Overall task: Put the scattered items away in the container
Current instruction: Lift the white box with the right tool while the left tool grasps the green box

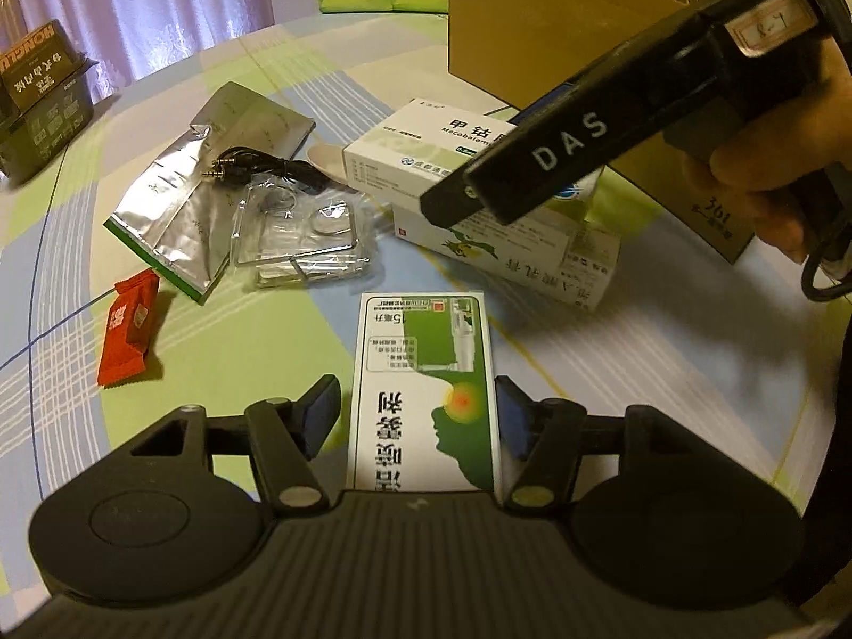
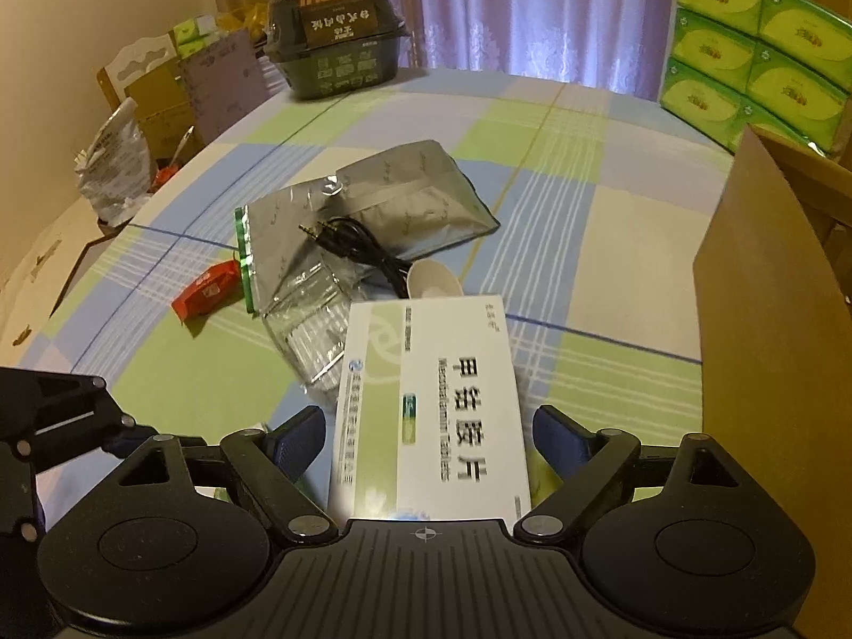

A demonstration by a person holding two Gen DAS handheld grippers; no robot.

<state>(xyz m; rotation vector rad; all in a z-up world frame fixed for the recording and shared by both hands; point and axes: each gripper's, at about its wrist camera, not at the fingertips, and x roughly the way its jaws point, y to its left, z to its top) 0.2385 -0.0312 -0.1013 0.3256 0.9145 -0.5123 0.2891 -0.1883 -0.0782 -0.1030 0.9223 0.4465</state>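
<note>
A green-and-white spray box (image 1: 426,399) lies flat on the checked tablecloth, and my left gripper (image 1: 418,412) is open astride it, with a small gap at each pad. My right gripper (image 2: 428,439) is open too, its fingers either side of a white Mecobalamin tablet box (image 2: 431,399), which rests on a longer white-and-green box (image 1: 532,255). In the left wrist view a hand (image 1: 772,186) holds the right gripper's black body (image 1: 575,138) over that stack. The brown cardboard box (image 1: 532,26) stands open just behind; its wall (image 2: 772,319) rises at my right.
Scattered on the cloth: a silver foil pouch (image 1: 213,175), a black audio cable (image 1: 255,165), a clear plastic bag (image 1: 303,234), a red candy packet (image 1: 128,335), a white spoon (image 2: 431,277). Farther back stand a dark food tub (image 2: 335,37) and green tissue packs (image 2: 756,53).
</note>
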